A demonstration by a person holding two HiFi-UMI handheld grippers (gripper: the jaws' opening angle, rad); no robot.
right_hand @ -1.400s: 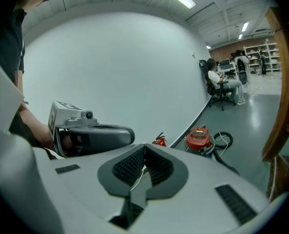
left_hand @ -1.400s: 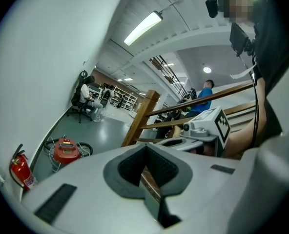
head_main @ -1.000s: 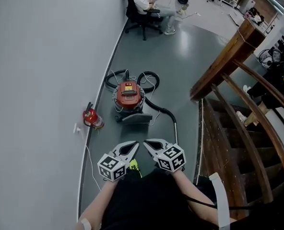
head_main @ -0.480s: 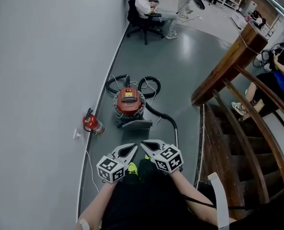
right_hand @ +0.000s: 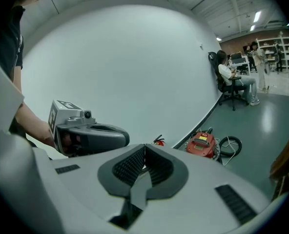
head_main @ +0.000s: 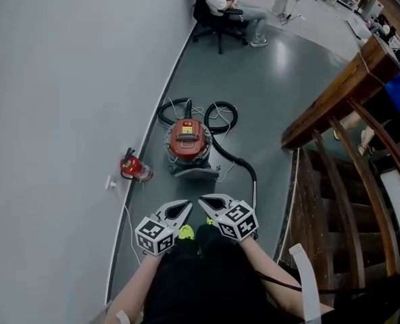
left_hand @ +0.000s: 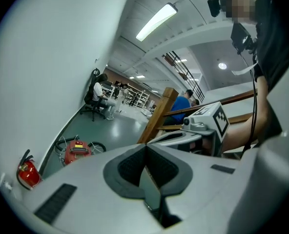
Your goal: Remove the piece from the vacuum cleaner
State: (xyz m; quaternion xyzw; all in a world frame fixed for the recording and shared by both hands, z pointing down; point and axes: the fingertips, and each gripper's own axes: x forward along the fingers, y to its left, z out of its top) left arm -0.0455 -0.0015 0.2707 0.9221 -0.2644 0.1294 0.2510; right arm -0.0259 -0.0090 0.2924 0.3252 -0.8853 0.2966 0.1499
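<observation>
Head view. Slightly nearer to the red canister vacuum cleaner (head_main: 188, 139) than a second ago, with the scene swung a little rightward in frame. No contact yet, so still on the approach, with nothing taken off. Standing on the grey floor (head_main: 274, 93) at 12 o'clock of the two gripper tips, close to the wall (head_main: 65, 113), with a fire extinguisher (head_main: 134, 169) at its 8 o'clock. Long axis read as 12 to 6: looped cable and hose at the 12 end, grey base (head_main: 194, 171) at the 6 end, pointing back toward the wearer. Black hose (head_main: 237, 160) leaving at 4 o'clock and curving down toward 5. Probably the piece to come off, though not certain from here. Left hand-held gripper (head_main: 186, 206) and right hand-held gripper (head_main: 203, 201) side by side, both closed and empty.

Left gripper view. Pads of the left hand-held gripper (left_hand: 145, 147) pressed together, nothing between. Vacuum cleaner (left_hand: 77, 151) small and well apart at 9 o'clock, fire extinguisher (left_hand: 27, 172) at 8.

Right gripper view. Jaws of the right hand-held gripper (right_hand: 144, 146) likewise closed on nothing. Vacuum cleaner (right_hand: 201, 144) well apart at 3 o'clock, yellow label facing up, hose loop (right_hand: 231, 145) just beside it. Seated person (right_hand: 232, 77) far off at 2 o'clock.
</observation>
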